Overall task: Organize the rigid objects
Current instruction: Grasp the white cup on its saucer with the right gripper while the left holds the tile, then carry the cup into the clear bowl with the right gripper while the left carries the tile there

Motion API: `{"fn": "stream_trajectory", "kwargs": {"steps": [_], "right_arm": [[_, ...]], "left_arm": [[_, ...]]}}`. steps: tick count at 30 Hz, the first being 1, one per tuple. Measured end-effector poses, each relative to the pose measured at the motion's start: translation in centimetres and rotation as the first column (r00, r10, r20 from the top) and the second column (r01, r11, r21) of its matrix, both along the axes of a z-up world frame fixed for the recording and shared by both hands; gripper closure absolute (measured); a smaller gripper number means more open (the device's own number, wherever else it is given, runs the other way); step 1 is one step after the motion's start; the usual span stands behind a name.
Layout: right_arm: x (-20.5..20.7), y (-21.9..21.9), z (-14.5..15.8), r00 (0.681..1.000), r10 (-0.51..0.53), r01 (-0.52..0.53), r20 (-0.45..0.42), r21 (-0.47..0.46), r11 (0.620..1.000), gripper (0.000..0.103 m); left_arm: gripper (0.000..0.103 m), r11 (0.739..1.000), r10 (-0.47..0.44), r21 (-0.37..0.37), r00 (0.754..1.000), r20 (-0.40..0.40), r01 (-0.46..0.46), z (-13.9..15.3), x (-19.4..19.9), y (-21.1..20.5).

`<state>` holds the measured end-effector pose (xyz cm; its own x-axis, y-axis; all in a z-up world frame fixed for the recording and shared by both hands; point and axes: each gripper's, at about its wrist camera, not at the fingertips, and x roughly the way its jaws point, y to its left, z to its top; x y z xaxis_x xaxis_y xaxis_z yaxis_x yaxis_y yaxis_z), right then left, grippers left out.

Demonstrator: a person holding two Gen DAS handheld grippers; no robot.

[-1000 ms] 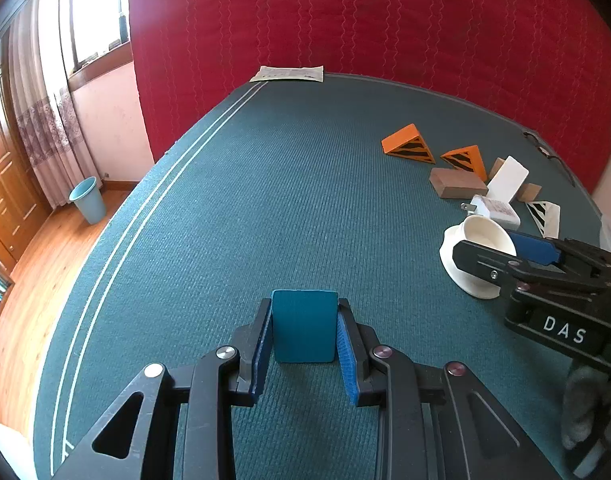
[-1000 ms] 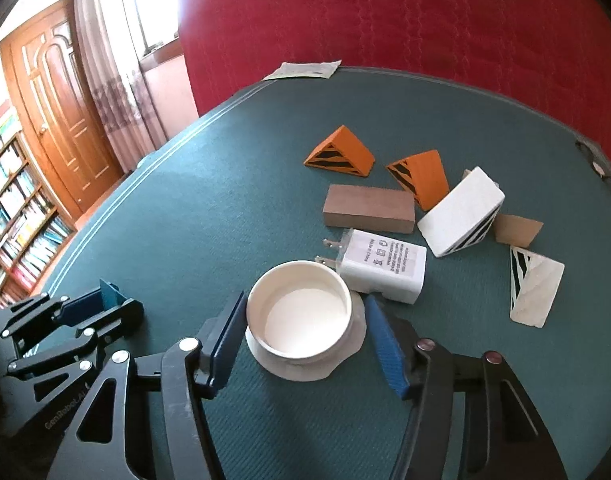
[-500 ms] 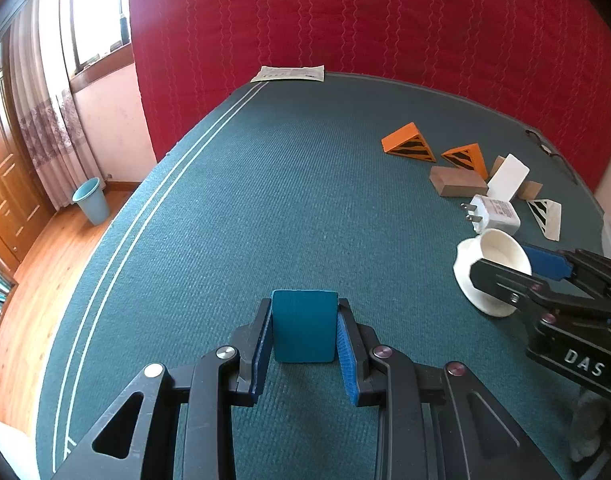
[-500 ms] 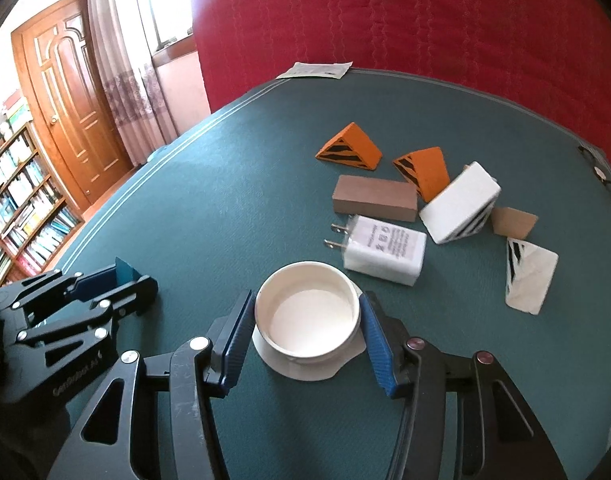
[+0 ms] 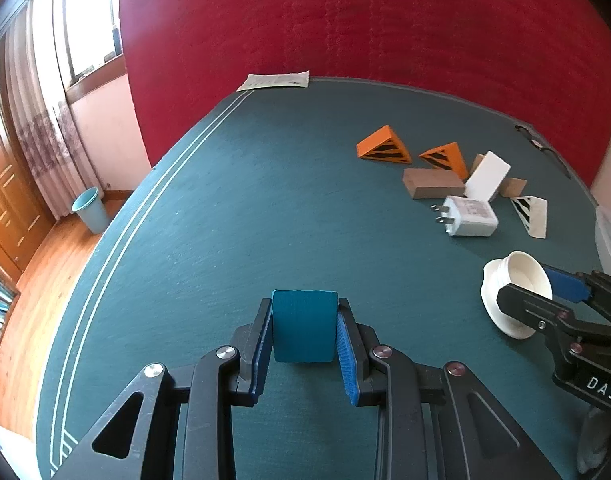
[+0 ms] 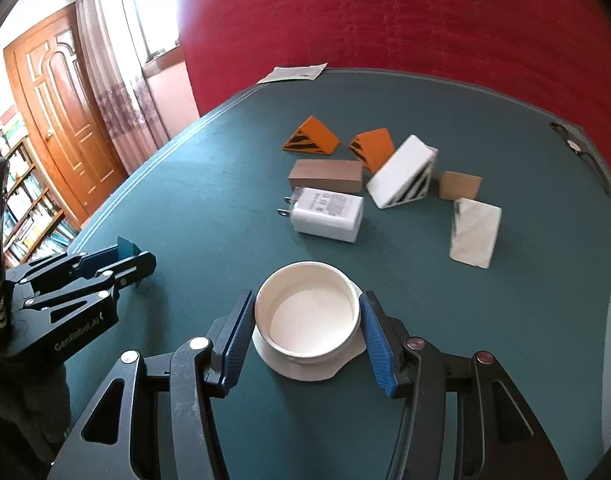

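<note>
My left gripper [image 5: 304, 344] is shut on a flat teal block [image 5: 304, 326] and holds it over the green table [image 5: 265, 208]; it also shows in the right wrist view [image 6: 121, 260]. My right gripper [image 6: 307, 332] is shut on a round white cup [image 6: 308, 314] with a wider base, held low over the table; it also shows in the left wrist view [image 5: 541, 292] with the cup [image 5: 519, 280]. Beyond lie a white plug adapter [image 6: 327, 214], a brown block [image 6: 325, 176] and two orange striped wedges [image 6: 311, 137] [image 6: 372, 146].
A white striped wedge [image 6: 403, 172], a small tan block [image 6: 459, 186] and a white marbled wedge [image 6: 475, 232] lie at the right. A paper sheet [image 6: 295, 73] lies at the far edge by the red wall. A bin [image 5: 90, 210] stands on the floor left.
My right gripper has closed onto the white cup and drawn it back and right, away from the plug adapter. My left gripper still holds the teal block, little changed.
</note>
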<state>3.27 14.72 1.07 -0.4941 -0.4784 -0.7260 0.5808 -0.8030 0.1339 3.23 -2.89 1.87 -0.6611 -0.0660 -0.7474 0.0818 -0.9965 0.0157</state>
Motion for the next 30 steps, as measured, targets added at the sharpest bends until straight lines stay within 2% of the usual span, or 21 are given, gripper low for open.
{"fn": "stream_trajectory", "kwargs": {"steps": [13, 30], "right_arm": [[0.6, 5.7, 1.2, 0.997, -0.075, 0.074, -0.032, -0.023, 0.997, 0.049], [0.9, 12.7, 2.9, 0.974, -0.217, 0.212, -0.061, -0.084, 0.974, 0.049]], "left_arm": [[0.072, 0.997, -0.062, -0.036, 0.998, -0.03, 0.061, 1.3, -0.4, 4.2], [0.072, 0.986, -0.158, -0.049, 0.986, -0.044, 0.156, 2.0, -0.6, 9.0]]}}
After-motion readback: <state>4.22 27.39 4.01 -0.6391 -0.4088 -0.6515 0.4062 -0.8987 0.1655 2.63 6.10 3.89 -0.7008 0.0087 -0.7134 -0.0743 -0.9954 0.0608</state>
